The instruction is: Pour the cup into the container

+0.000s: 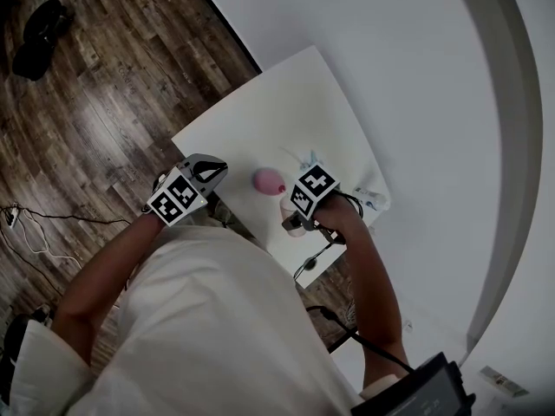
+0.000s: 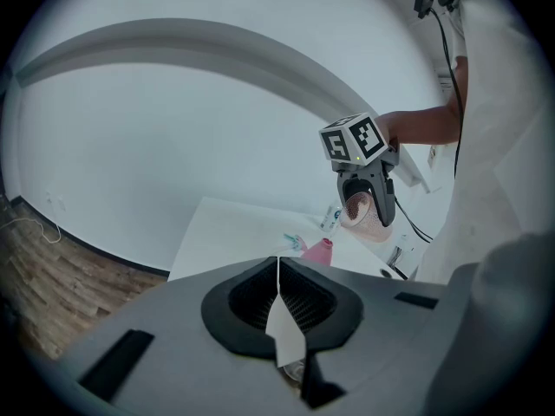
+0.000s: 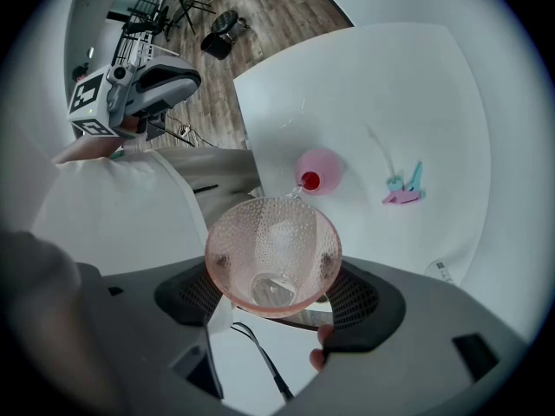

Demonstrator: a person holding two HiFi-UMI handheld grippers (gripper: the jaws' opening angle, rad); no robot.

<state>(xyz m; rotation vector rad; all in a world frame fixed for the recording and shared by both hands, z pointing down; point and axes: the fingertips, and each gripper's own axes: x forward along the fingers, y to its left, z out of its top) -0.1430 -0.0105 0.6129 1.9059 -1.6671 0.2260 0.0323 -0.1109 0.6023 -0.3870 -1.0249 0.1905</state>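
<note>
Spillage onto the table is the risk, since the right gripper, clamped on the tipped cup, aims at the narrow-mouthed container just below, where any wobble would miss, while the left gripper hangs closed and empty alongside.

White table, dark wooden floor

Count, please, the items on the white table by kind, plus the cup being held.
Pink cup: 1
Pink container: 1
Small teal-and-pink item: 1
Small white bottle-like item: 1
Total: 4
</note>
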